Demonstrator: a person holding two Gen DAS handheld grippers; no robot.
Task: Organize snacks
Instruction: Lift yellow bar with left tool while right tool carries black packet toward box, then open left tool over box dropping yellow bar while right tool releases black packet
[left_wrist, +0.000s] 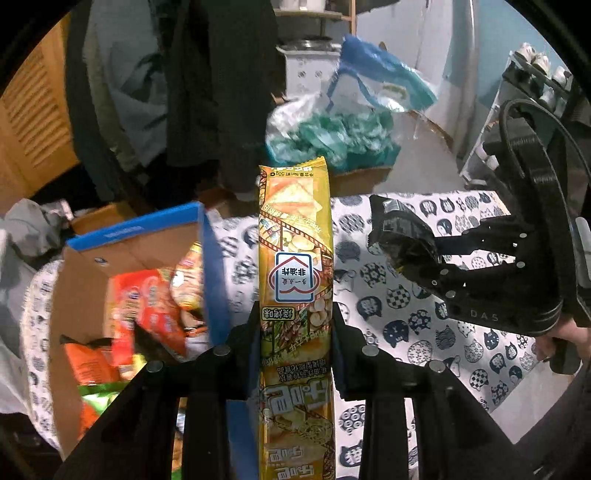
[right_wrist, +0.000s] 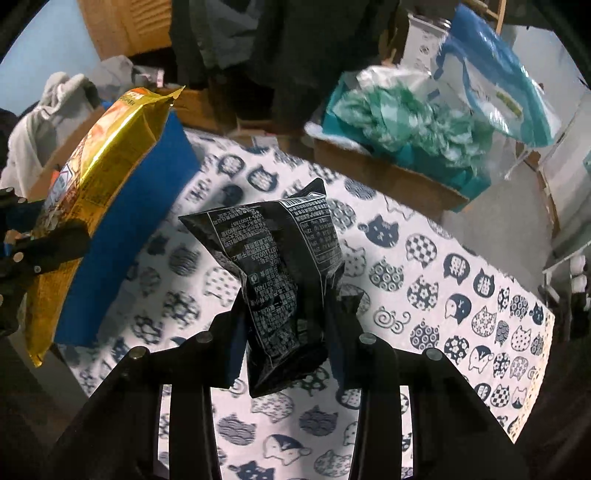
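Observation:
My left gripper is shut on a tall yellow snack packet, held upright above the table beside an open cardboard box with blue outer walls, which holds several orange and red snack bags. My right gripper is shut on a black snack packet and holds it above the cat-print tablecloth. In the left wrist view the right gripper with the black packet is to the right. In the right wrist view the yellow packet and the blue box wall are at the left.
The cat-print tablecloth covers the table. Behind the table stands a cardboard box of green and blue plastic bags. Dark clothes hang at the back. Grey cloth lies at the far left.

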